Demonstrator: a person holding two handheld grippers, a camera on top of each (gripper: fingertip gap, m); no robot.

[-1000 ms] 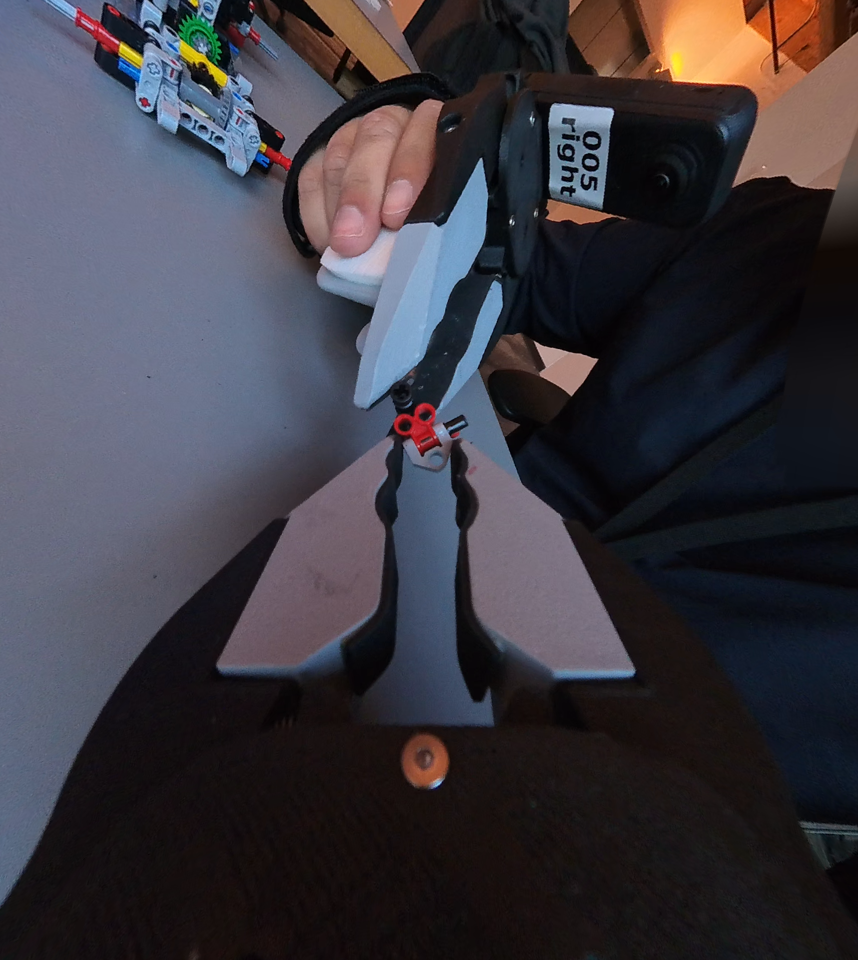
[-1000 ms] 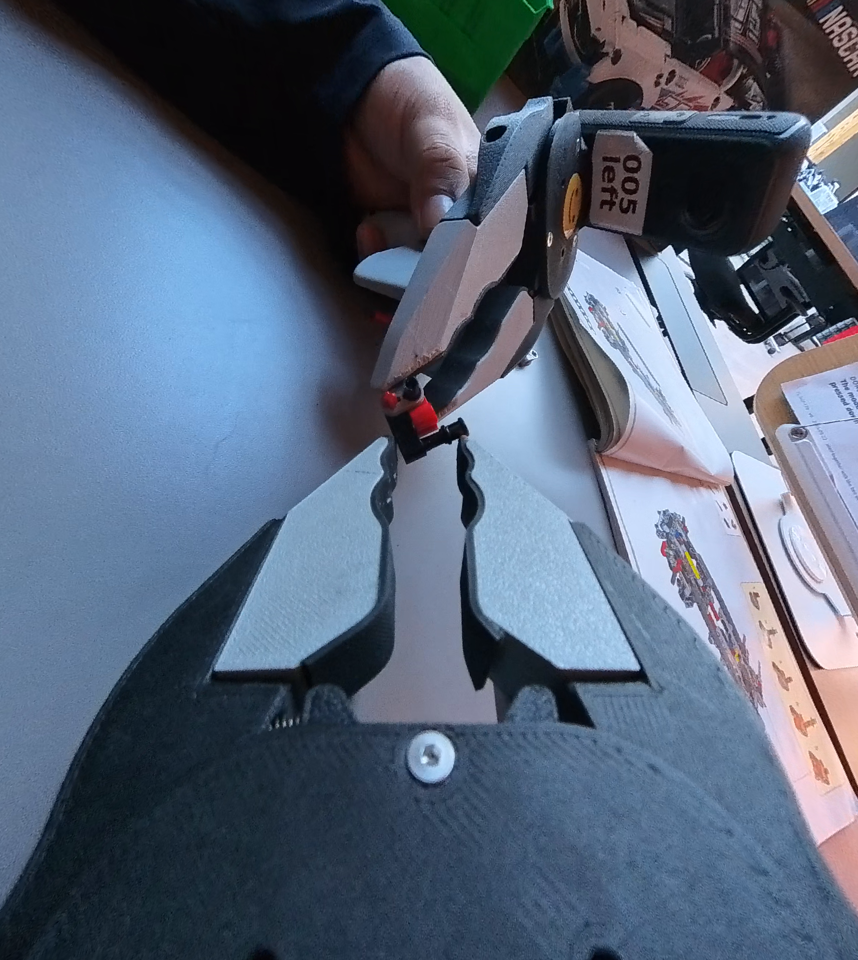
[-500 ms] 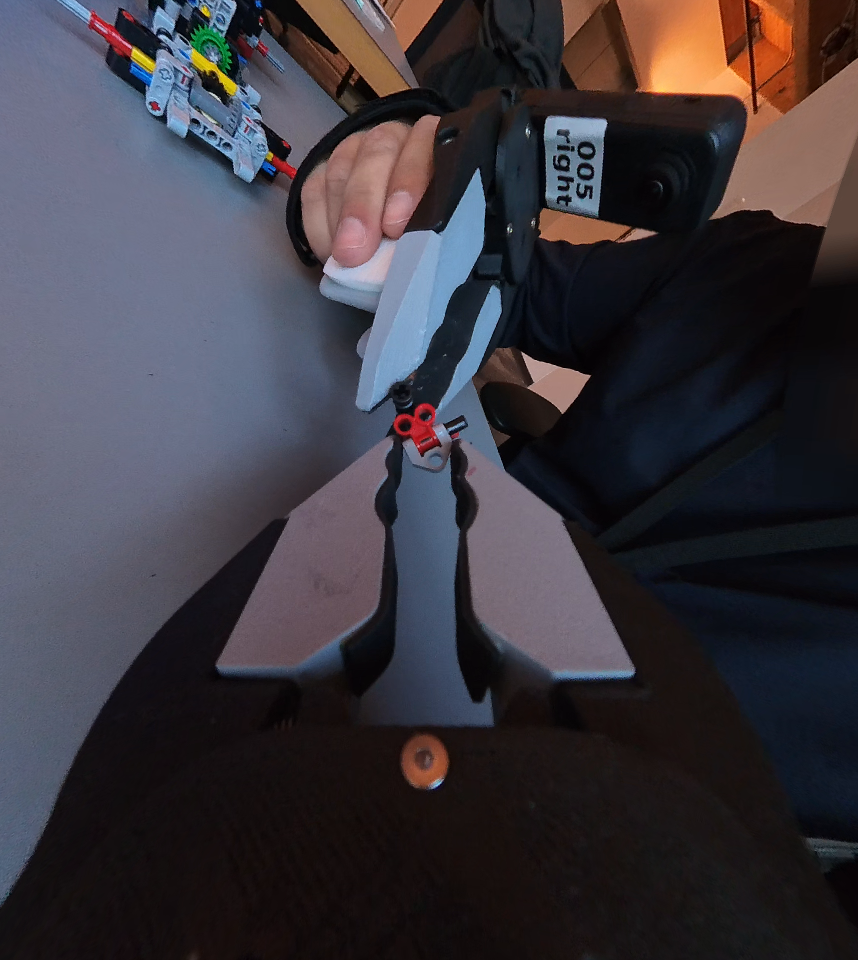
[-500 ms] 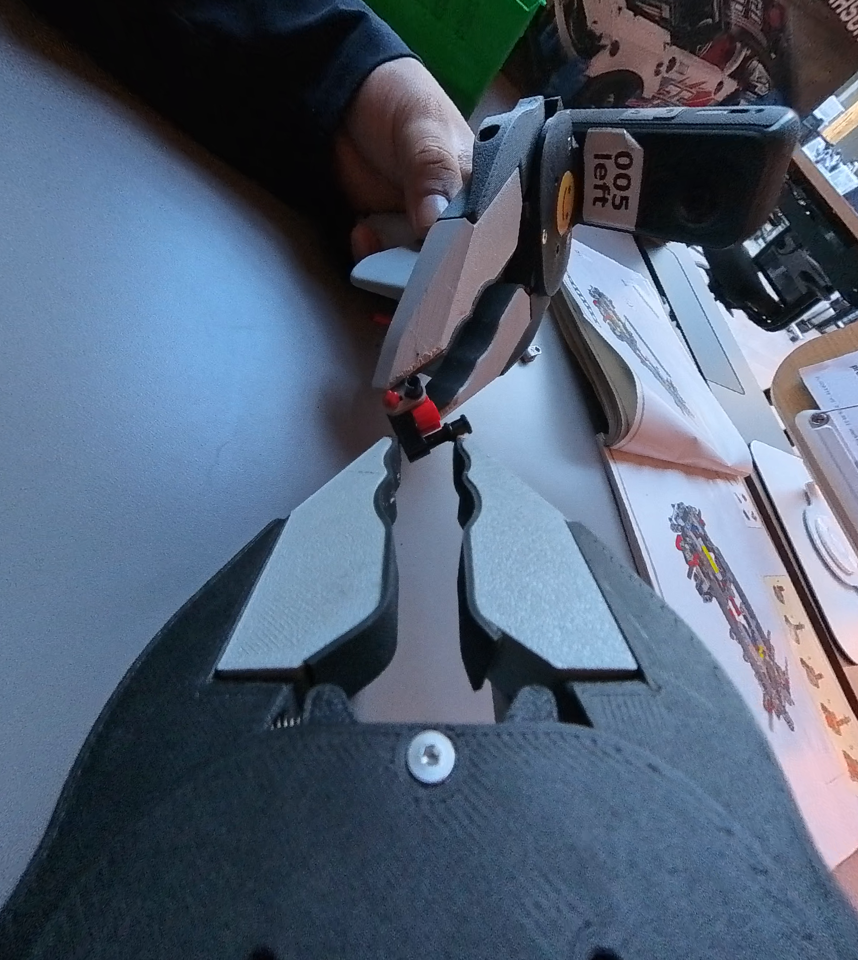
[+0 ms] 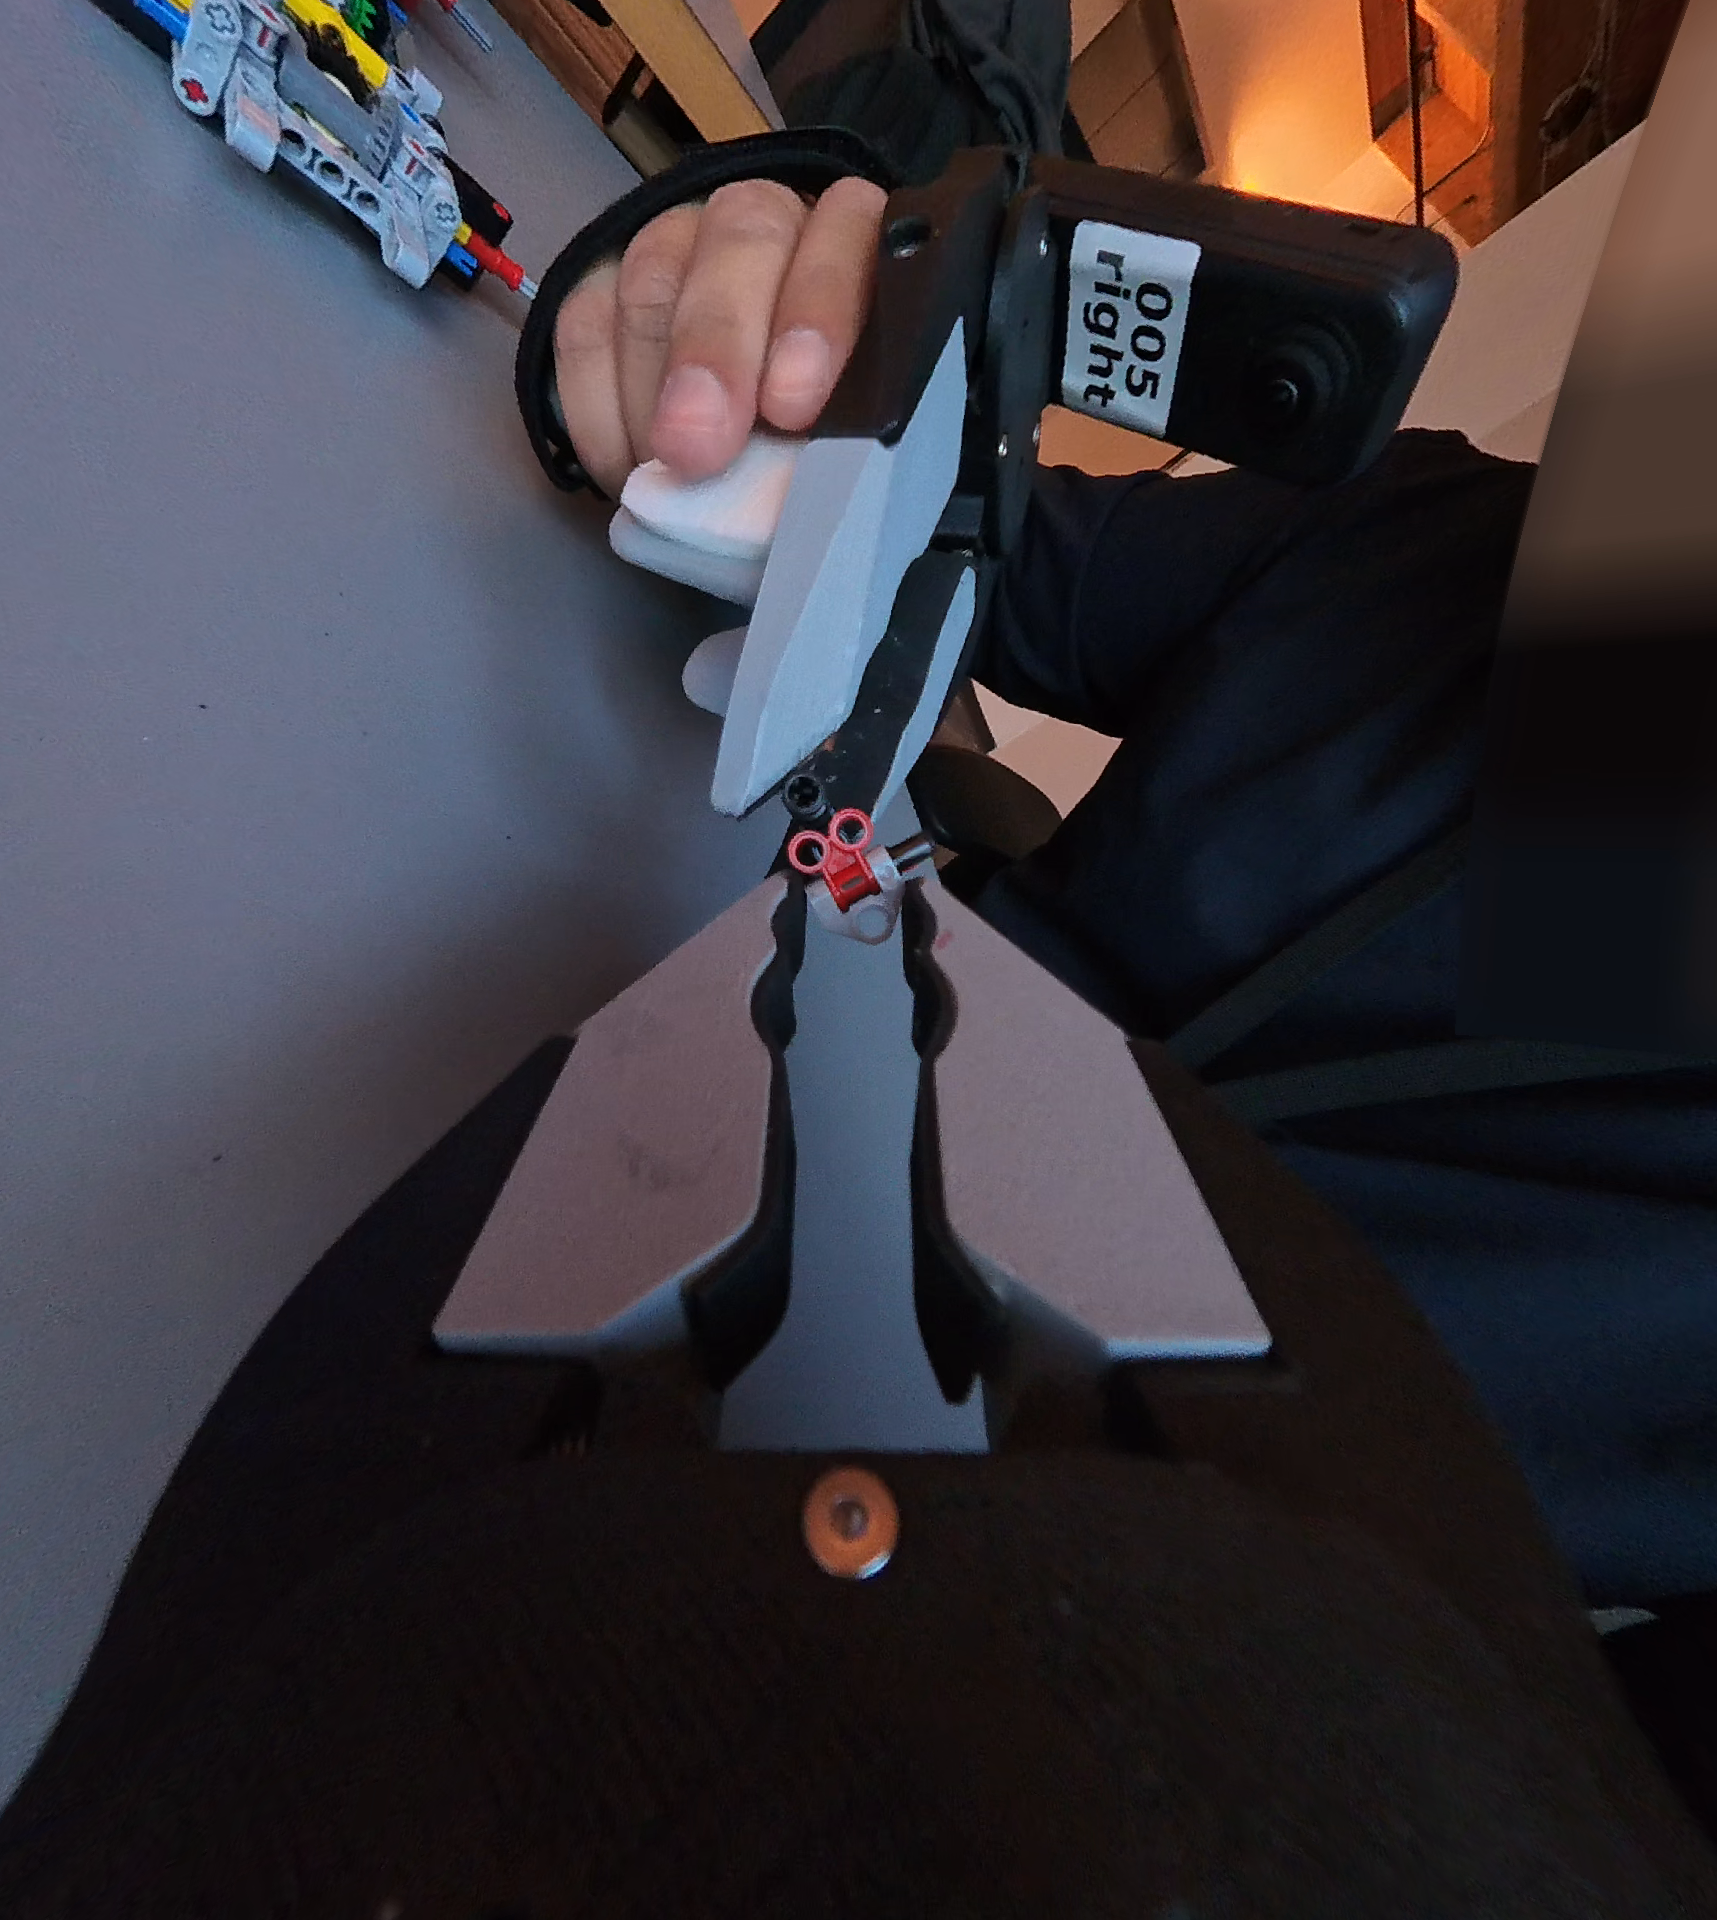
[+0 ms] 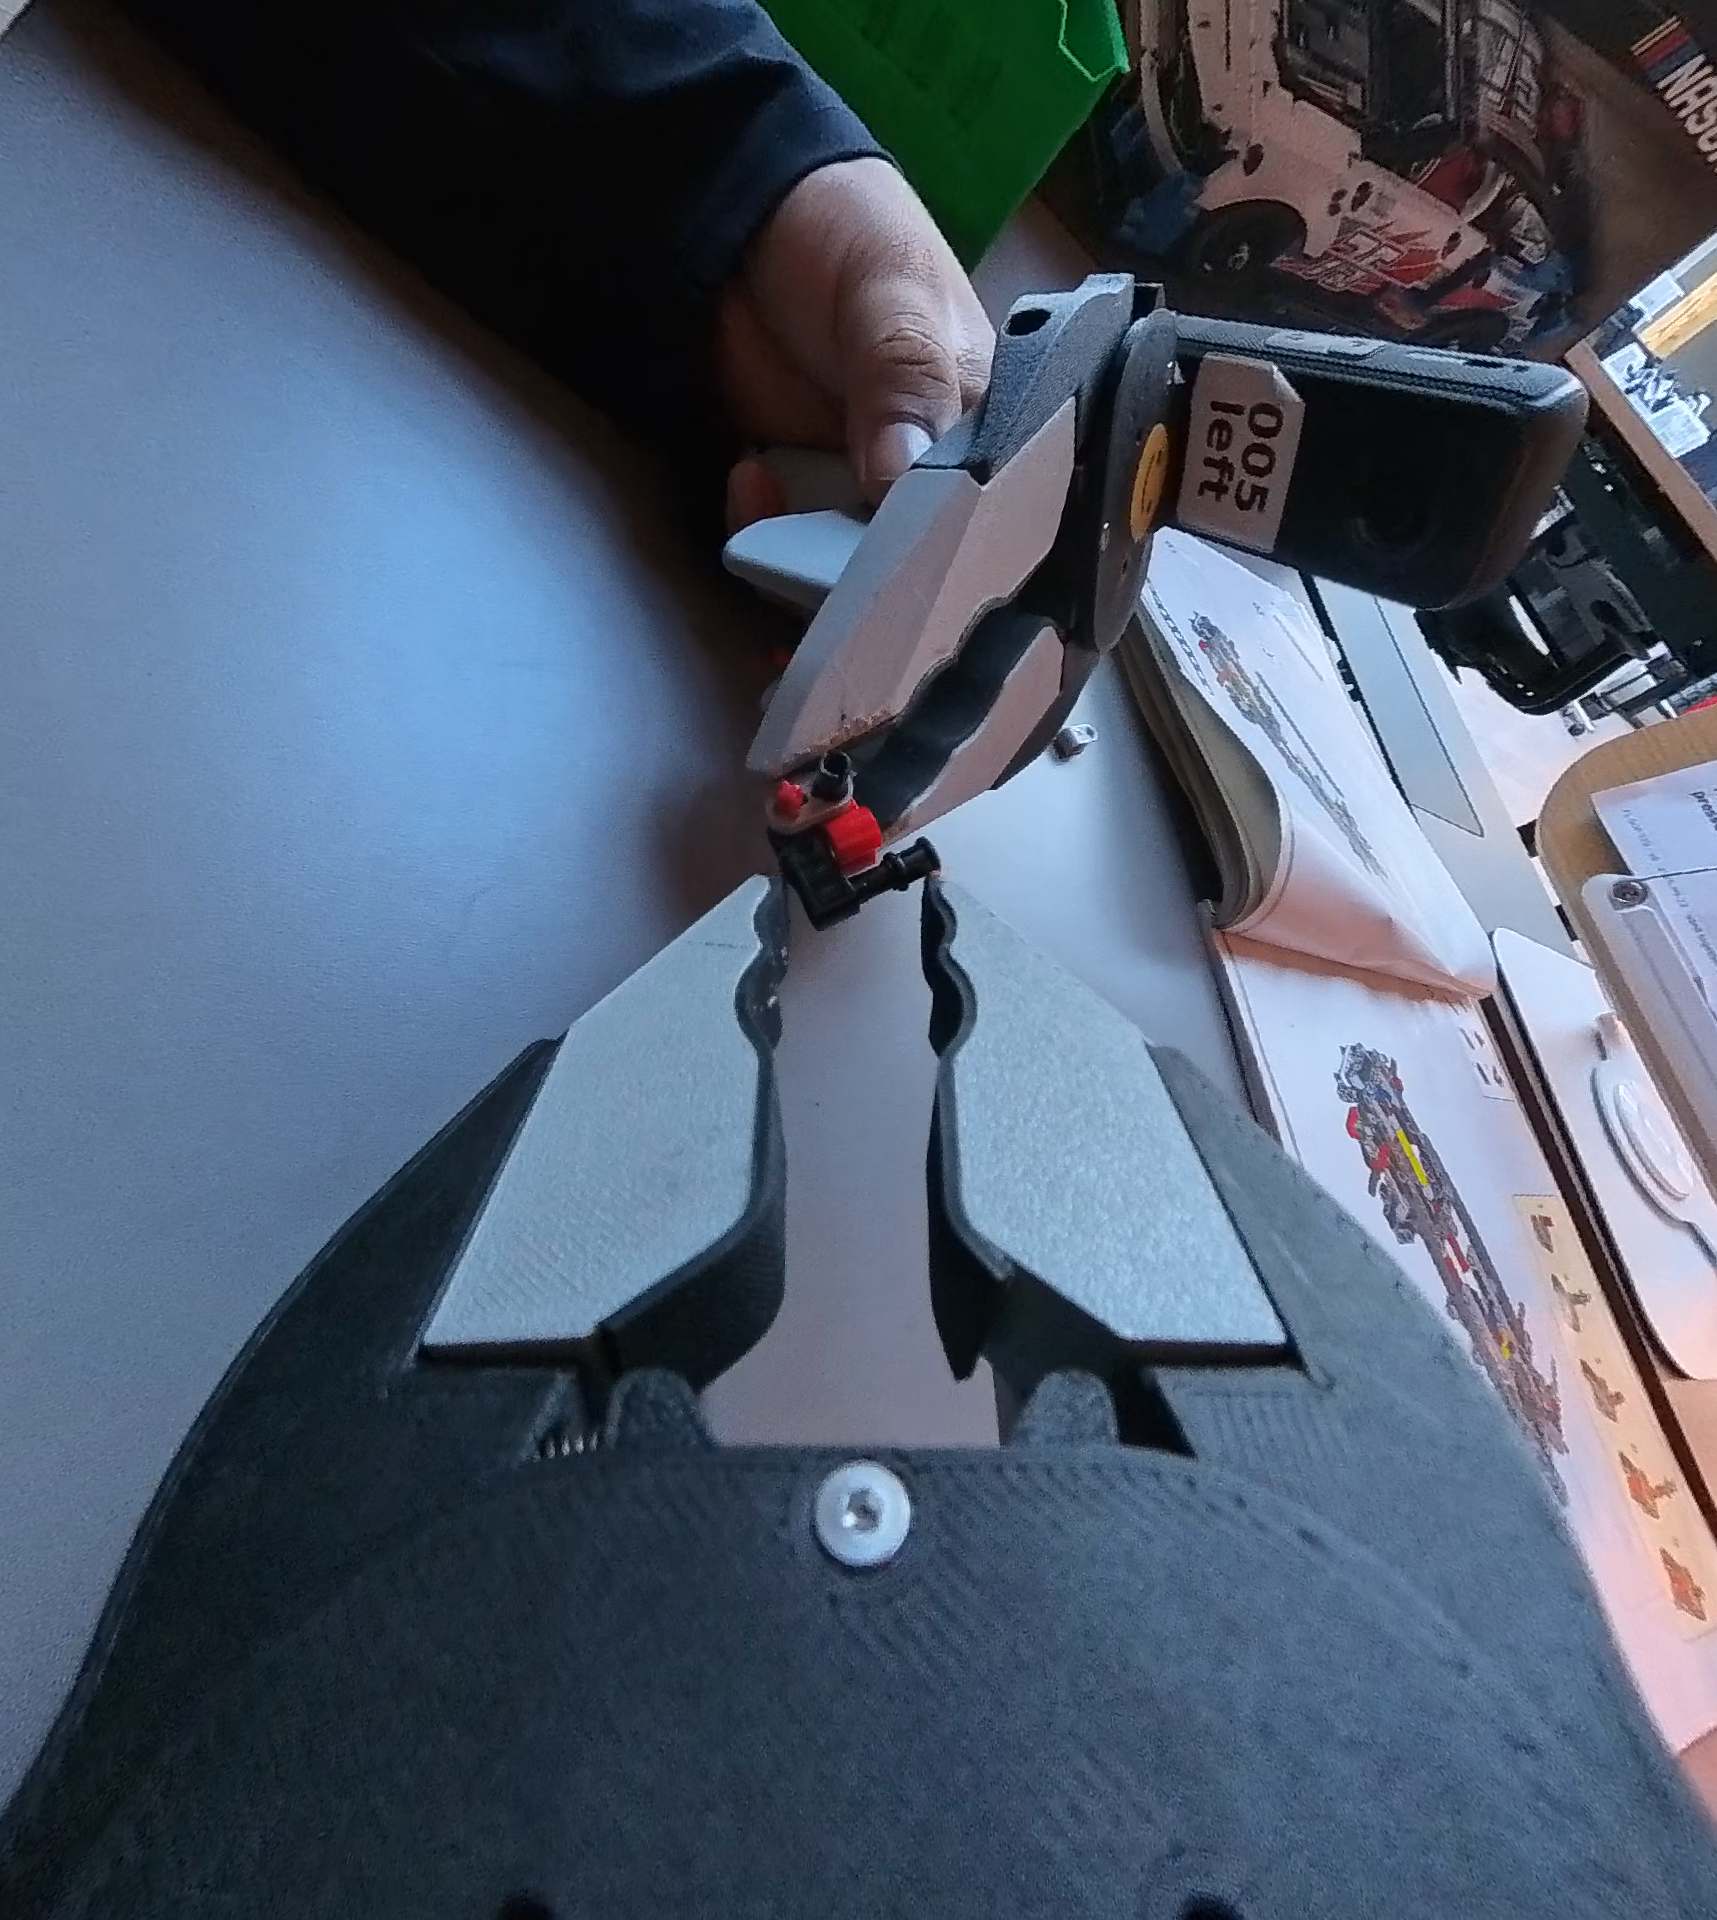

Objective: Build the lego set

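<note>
Above grey table (image 6: 210,623), pin (image 6: 895,868) crosswise.

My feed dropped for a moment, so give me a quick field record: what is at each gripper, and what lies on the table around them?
left gripper: shut on a small red and grey toy brick piece
right gripper: jaws apart around the piece's black part; contact unclear
height: both raised above the grey table
far corner: brick model
right side: open instruction booklet
behind: green bin
</note>
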